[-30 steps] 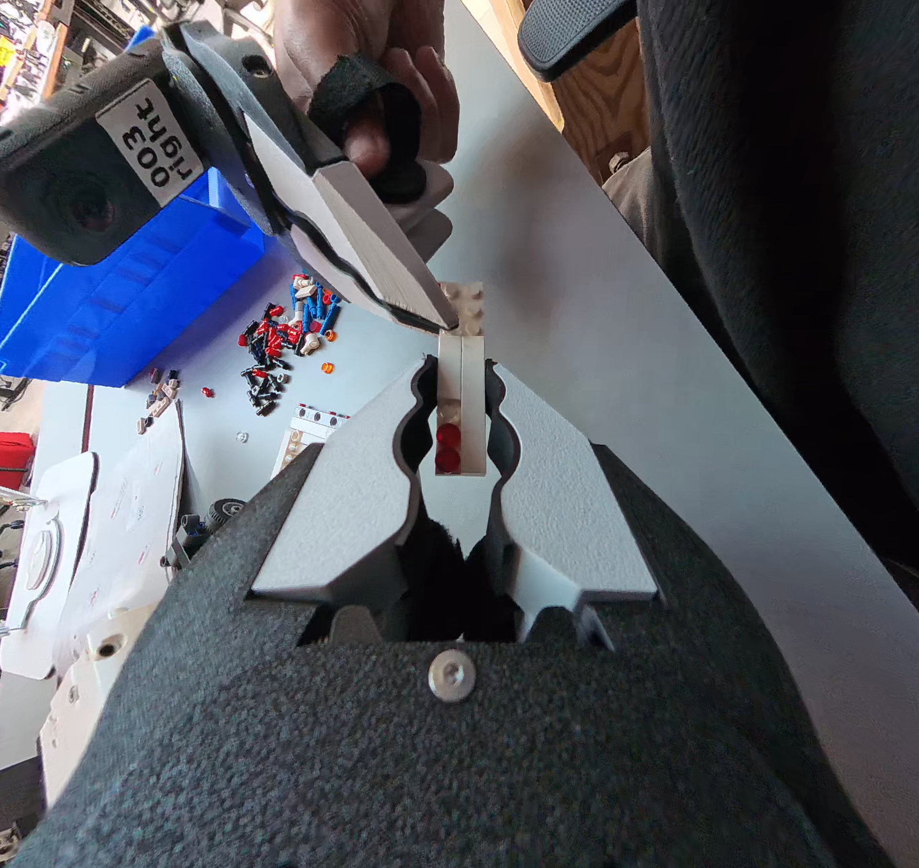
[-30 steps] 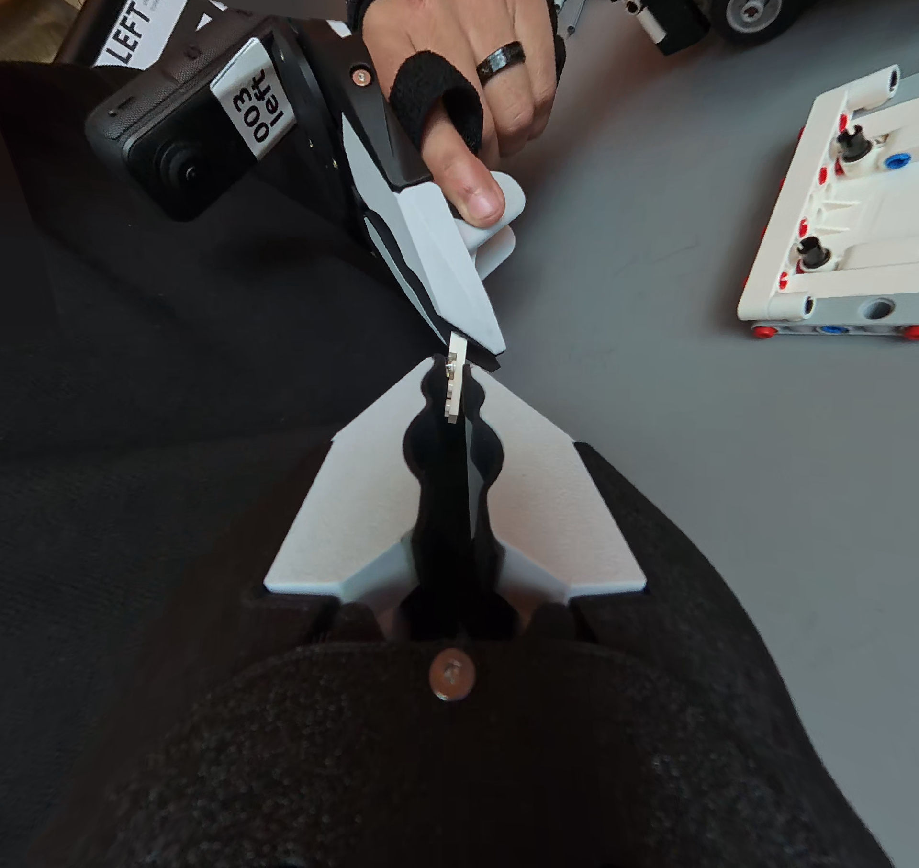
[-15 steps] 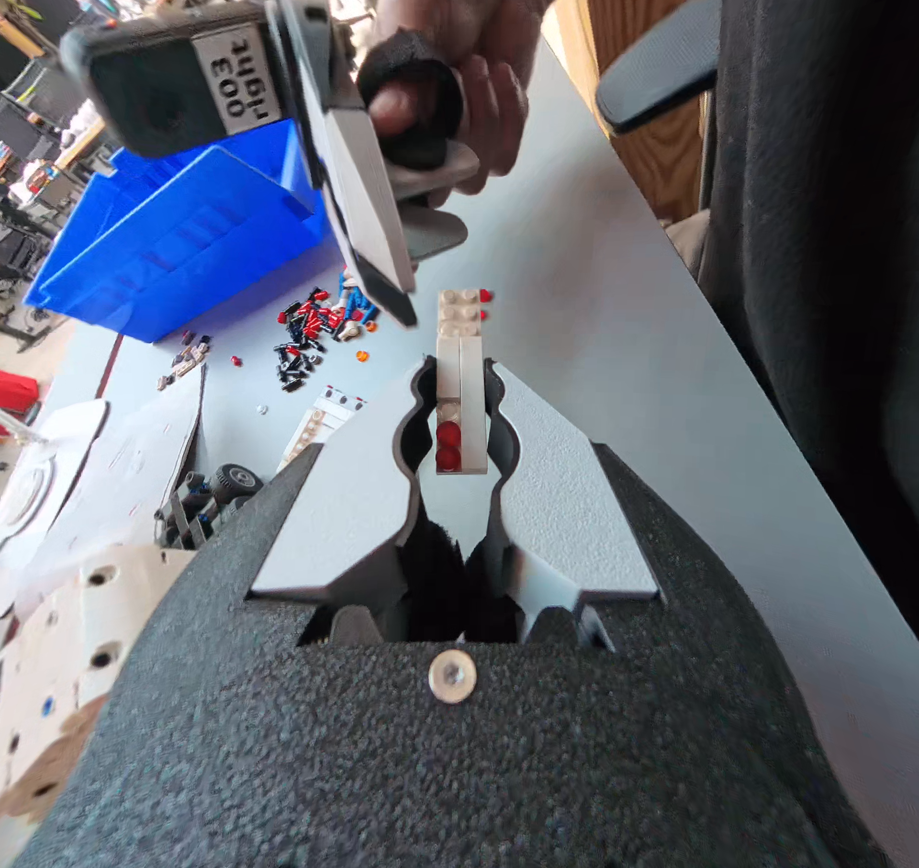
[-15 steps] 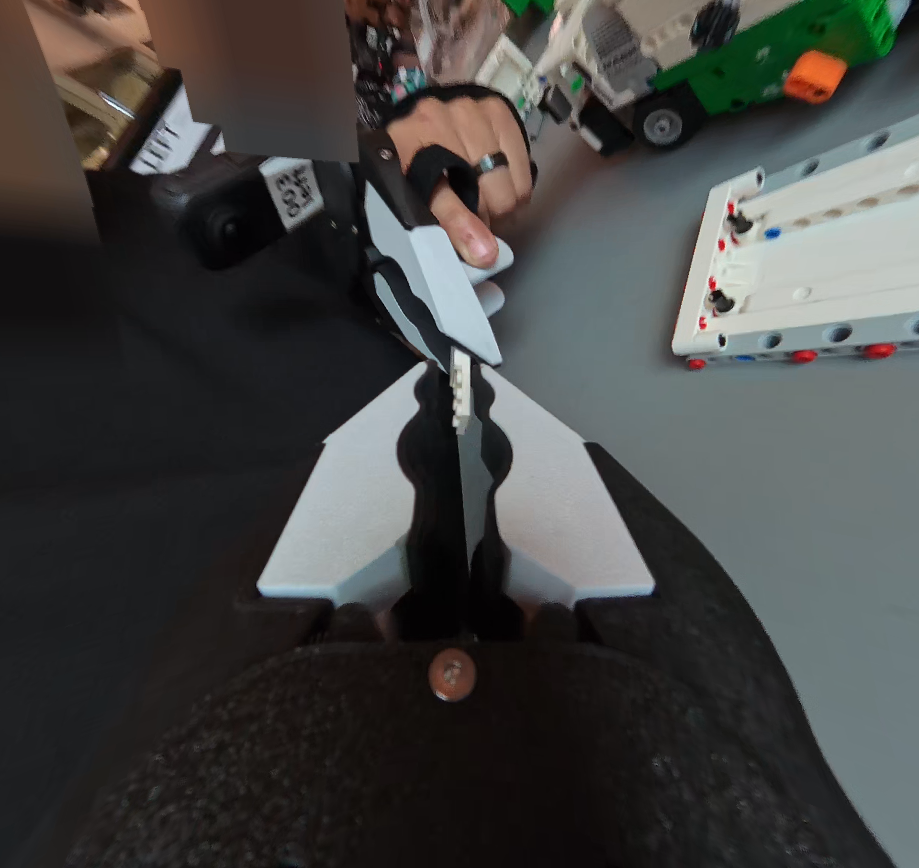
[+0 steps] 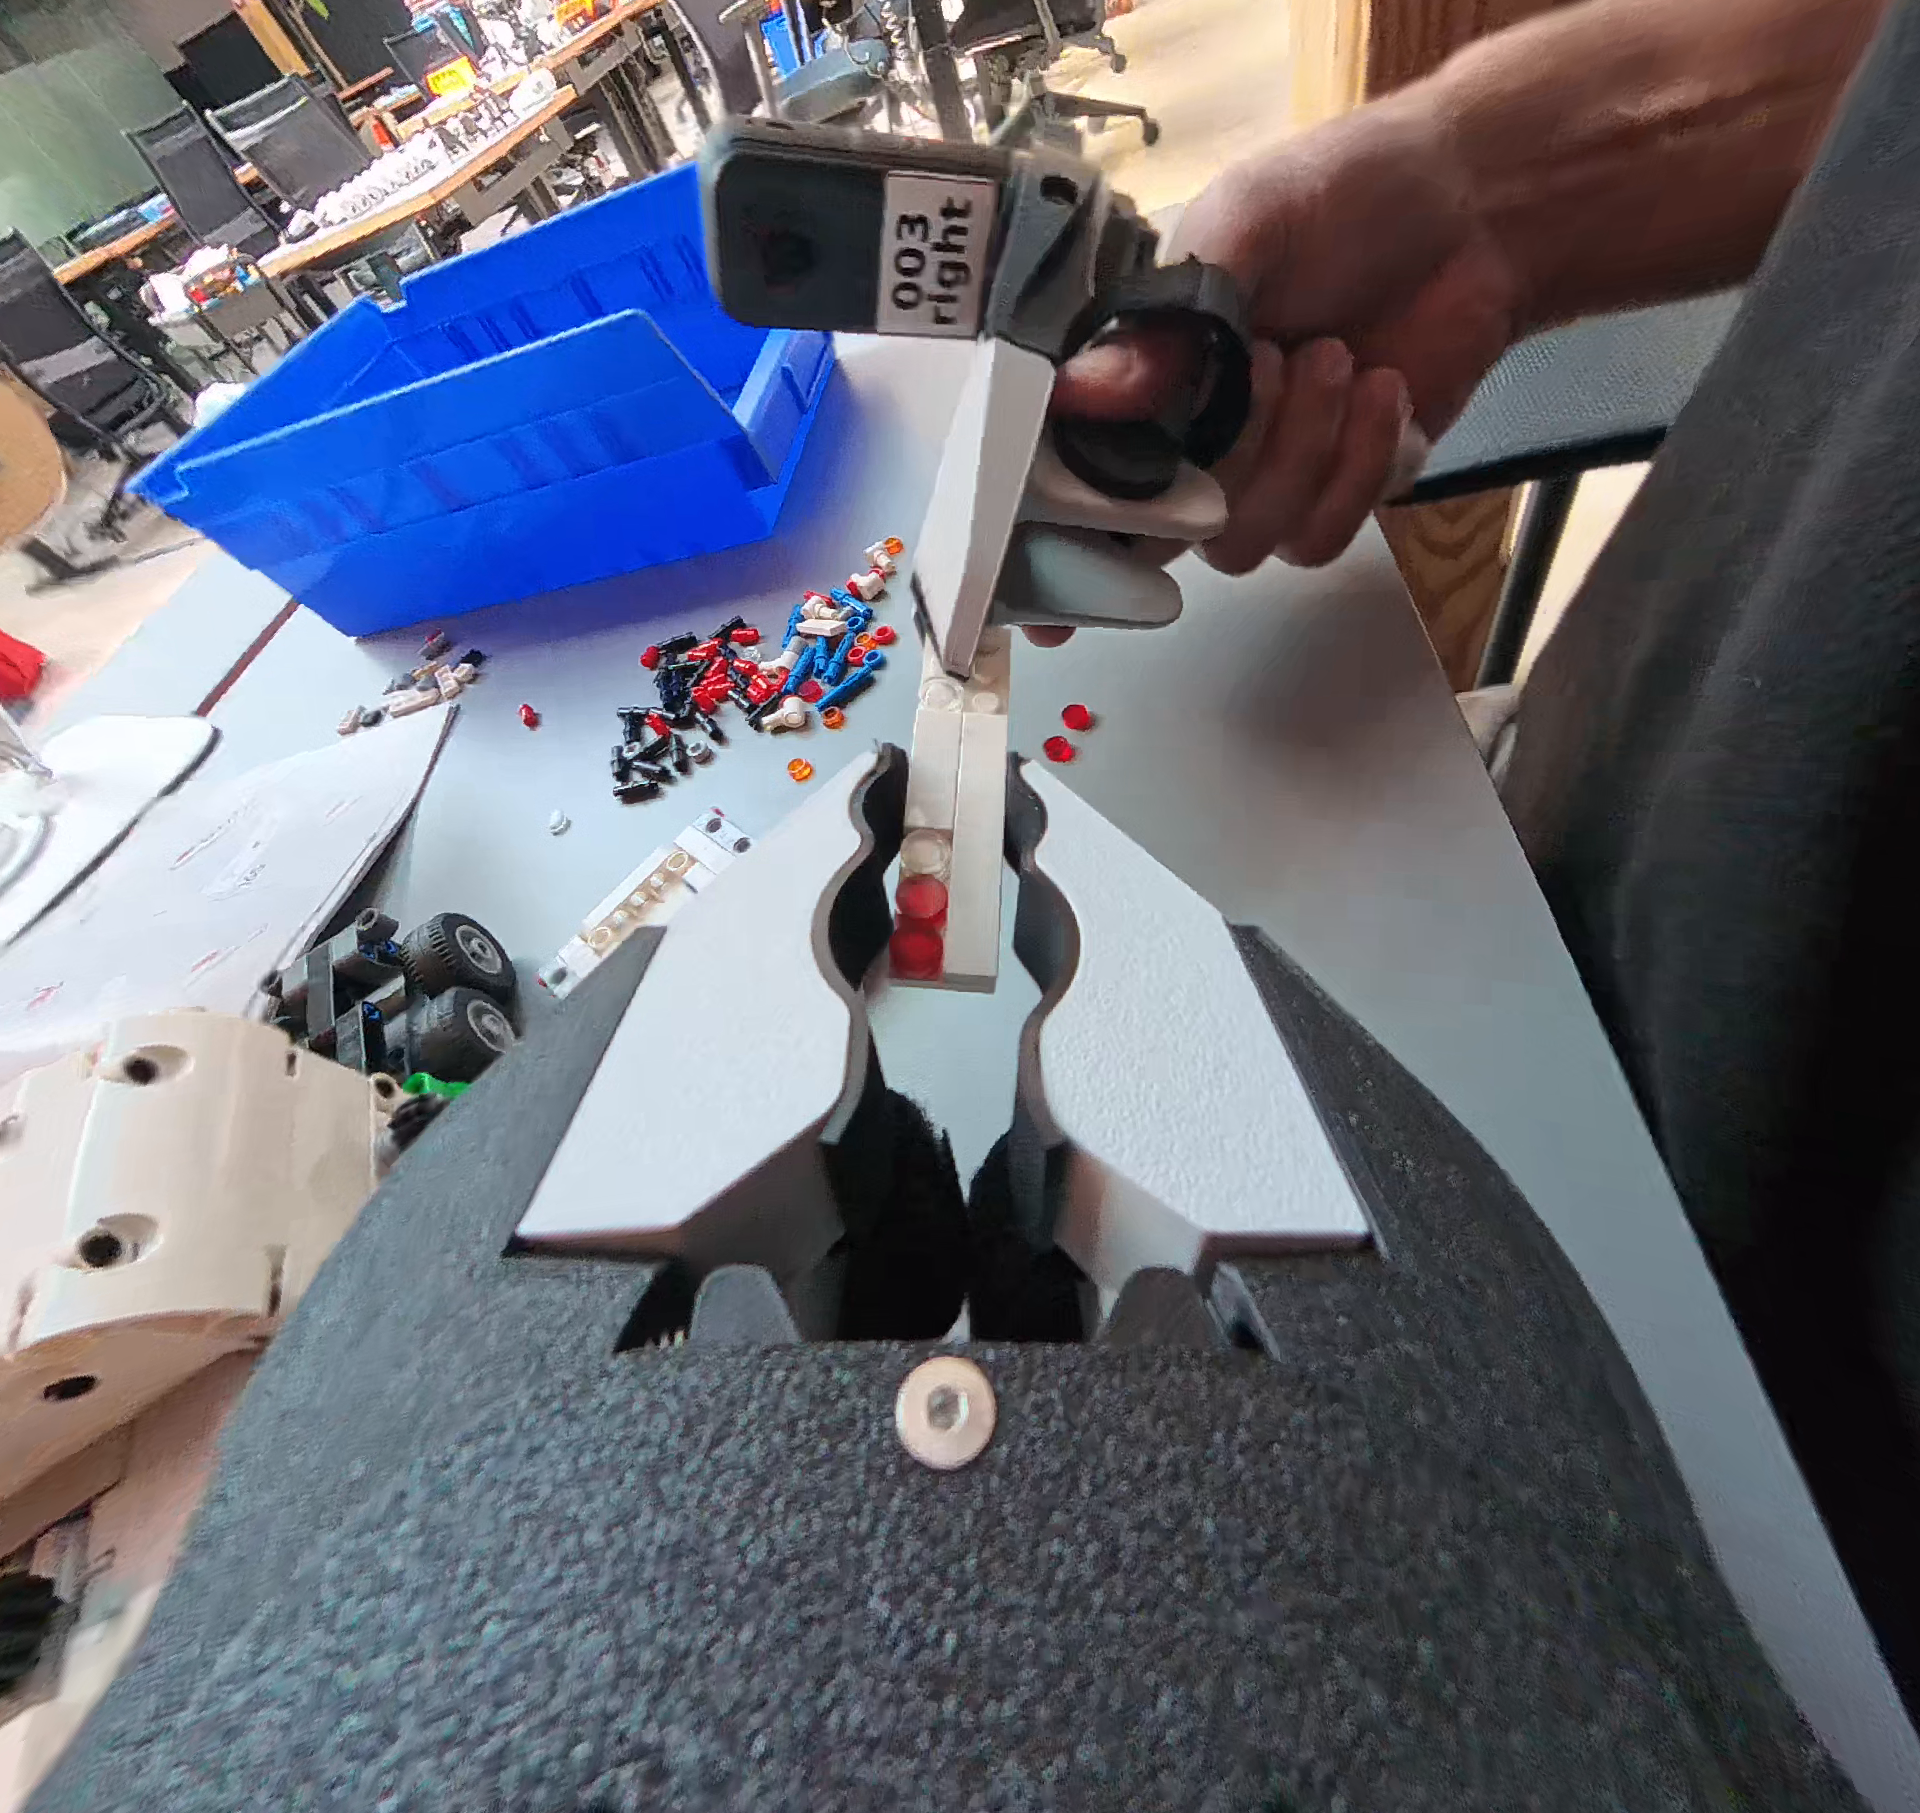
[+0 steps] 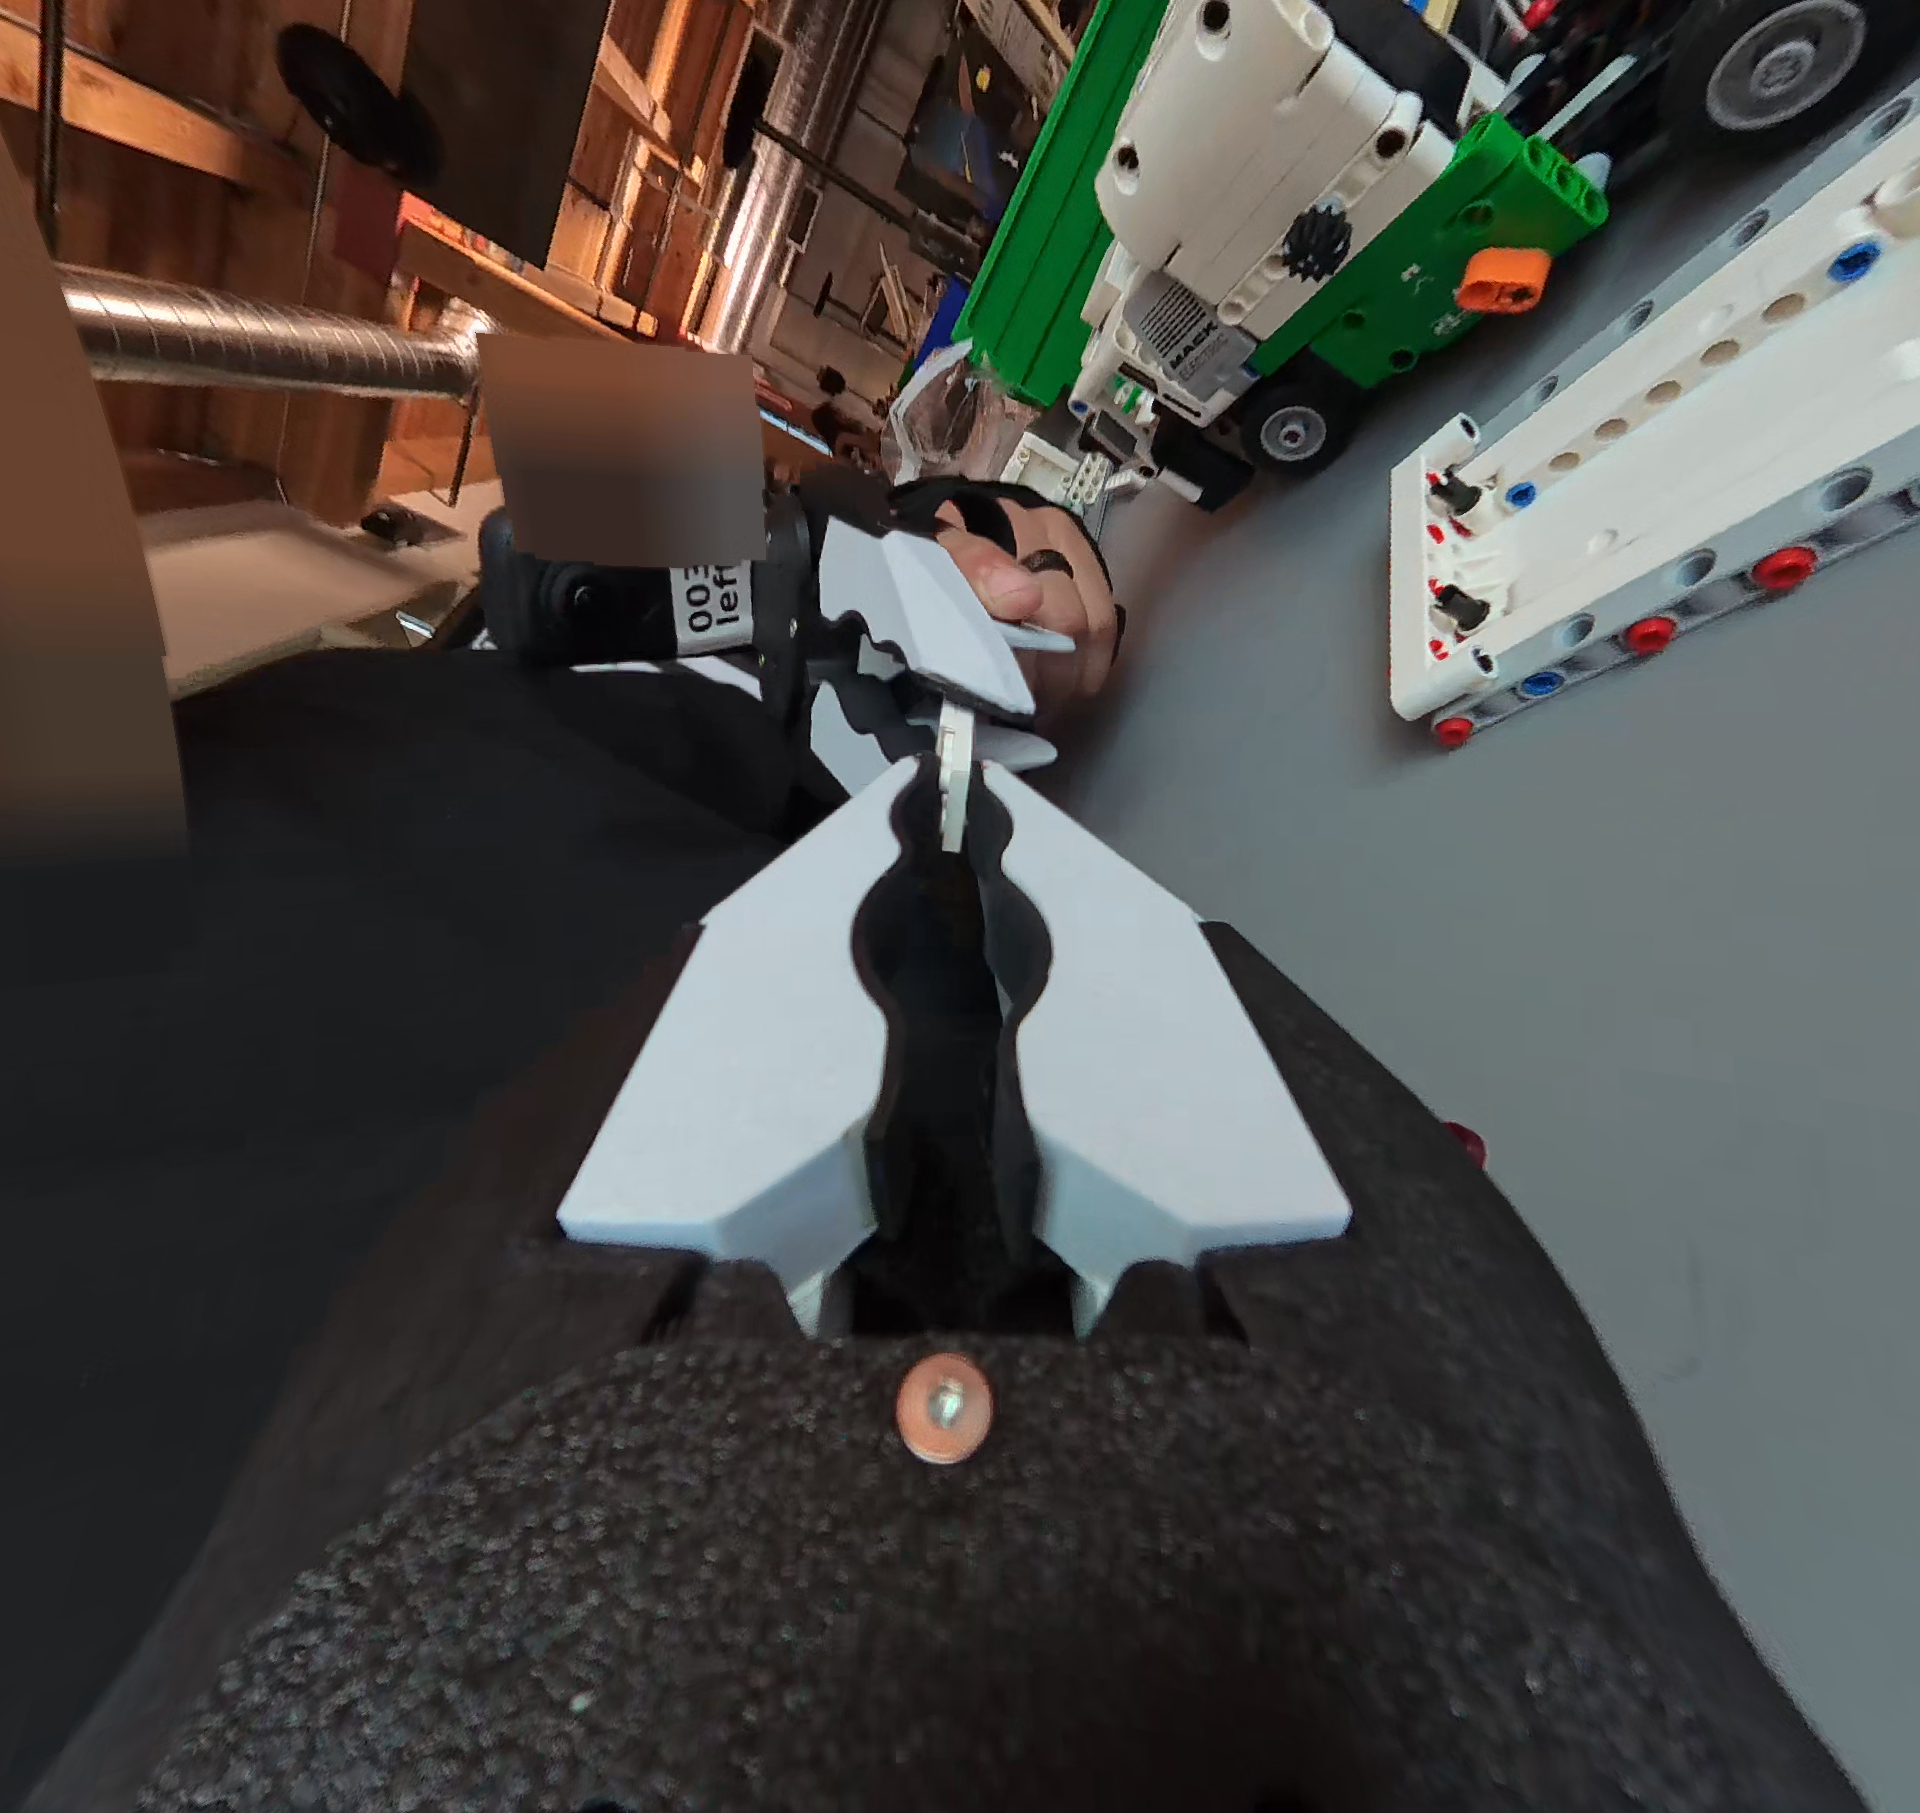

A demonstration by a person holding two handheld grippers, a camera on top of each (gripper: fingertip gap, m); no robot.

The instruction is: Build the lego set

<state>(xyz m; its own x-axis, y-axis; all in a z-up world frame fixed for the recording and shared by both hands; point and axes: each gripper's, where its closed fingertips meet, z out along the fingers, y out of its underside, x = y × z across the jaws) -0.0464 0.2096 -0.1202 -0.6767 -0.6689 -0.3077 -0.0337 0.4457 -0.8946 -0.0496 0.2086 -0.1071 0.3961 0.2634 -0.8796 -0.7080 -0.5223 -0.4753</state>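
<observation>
White brick plate assembly [image 5: 951,859], carrying two red studs, clamped by both grippers above the counter [image 5: 1299,828].
I read the left gripper [image 5: 948,776] pressing its long sides, steadying it near the counter's right edge; the right gripper [image 6: 951,797] pinches its far studded end flat, presumably bracing both ends. Loose pins [image 5: 727,683] lie beyond.

Open-plan workshop, rows of work tables [image 5: 499,142] and office chairs [image 5: 281,142] sitting behind, metal duct [image 6: 260,350] running past wooden walls [image 6: 644,101], blue parts bin [image 5: 499,444]
</observation>
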